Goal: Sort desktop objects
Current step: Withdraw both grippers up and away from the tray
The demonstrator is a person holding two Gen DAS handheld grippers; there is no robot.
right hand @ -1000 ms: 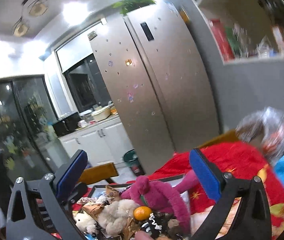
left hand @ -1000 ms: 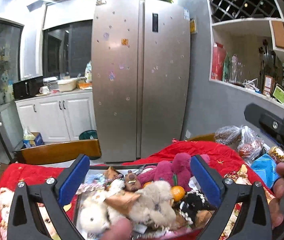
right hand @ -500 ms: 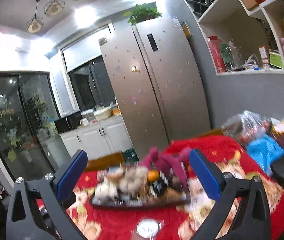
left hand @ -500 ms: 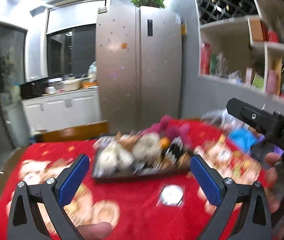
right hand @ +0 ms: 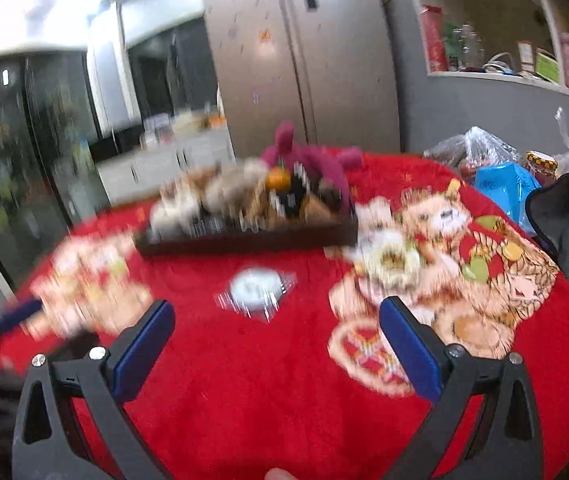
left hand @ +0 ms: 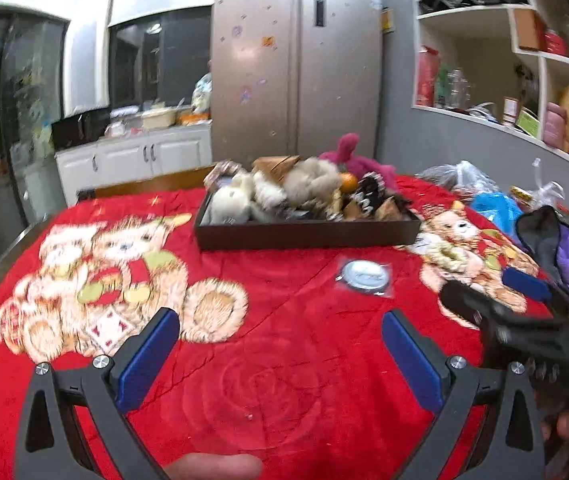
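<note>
Both tools (left hand: 280, 344) (right hand: 276, 336) wide, holding nothing; far off, dark tray (left hand: 308, 234) heaped with plush toys (left hand: 284, 188); nearer, round silver packet (left hand: 364, 275).

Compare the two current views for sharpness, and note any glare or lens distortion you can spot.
Left wrist view: mostly sharp, the tray and round packet readable, slight smear at the edges; fridge bowed by the fisheye. Right wrist view: heavy motion blur, tray and packet streaked; ceiling lights blown out at top left.
</note>
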